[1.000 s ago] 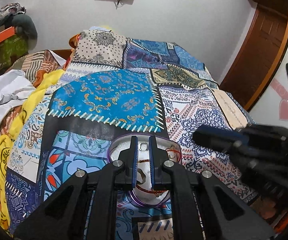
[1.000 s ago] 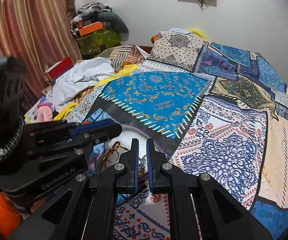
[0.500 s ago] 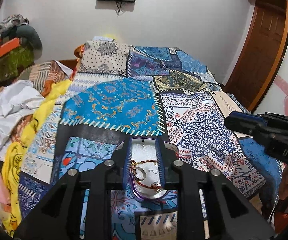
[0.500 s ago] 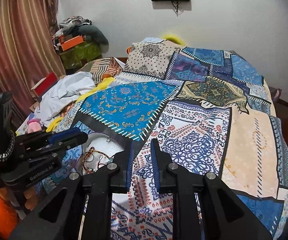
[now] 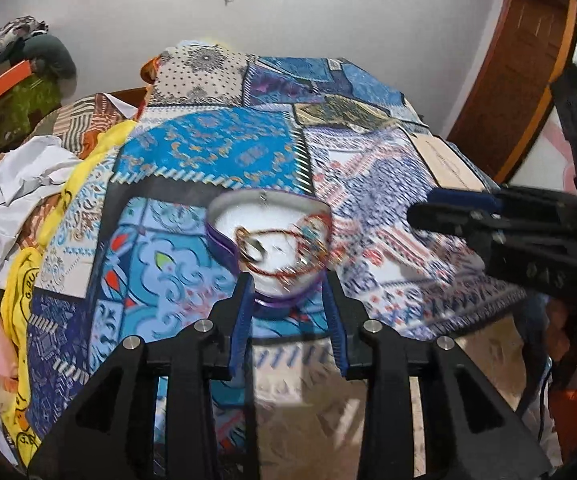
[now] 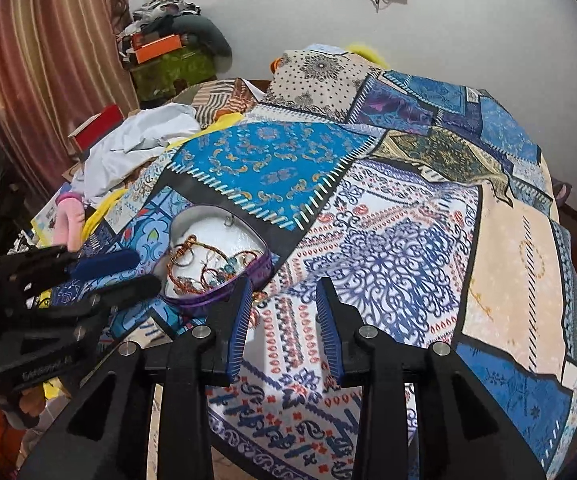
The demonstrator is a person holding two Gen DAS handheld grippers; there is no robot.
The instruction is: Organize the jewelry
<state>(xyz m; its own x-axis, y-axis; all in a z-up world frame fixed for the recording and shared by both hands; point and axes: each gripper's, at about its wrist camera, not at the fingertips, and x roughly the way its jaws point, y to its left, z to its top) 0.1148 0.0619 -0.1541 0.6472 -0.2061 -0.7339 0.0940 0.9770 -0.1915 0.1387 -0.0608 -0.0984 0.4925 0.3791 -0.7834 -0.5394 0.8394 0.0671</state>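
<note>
A round purple-rimmed tin [image 5: 224, 240] with a white inside sits near the front edge of the patchwork bedspread [image 5: 216, 152]; it also shows in the right wrist view [image 6: 204, 216]. A tangle of red and gold jewelry [image 5: 284, 248] lies in it, also seen from the right wrist [image 6: 204, 268]. My left gripper [image 5: 288, 292] is open and empty, pulled back just short of the tin. My right gripper [image 6: 284, 292] is open and empty, to the right of the tin above the bedspread [image 6: 388, 240].
Loose clothes, white cloth [image 6: 136, 140] and yellow fabric [image 5: 24, 280] pile along the bed's left side. A pink item [image 6: 70, 216] lies there too. A wooden door [image 5: 516, 80] stands at the right. The floor [image 5: 328, 420] shows below the bed's front edge.
Both grippers have opened wide and drawn back from the tin. The jewelry now lies in the tin, released. The right gripper has moved off to the right.
</note>
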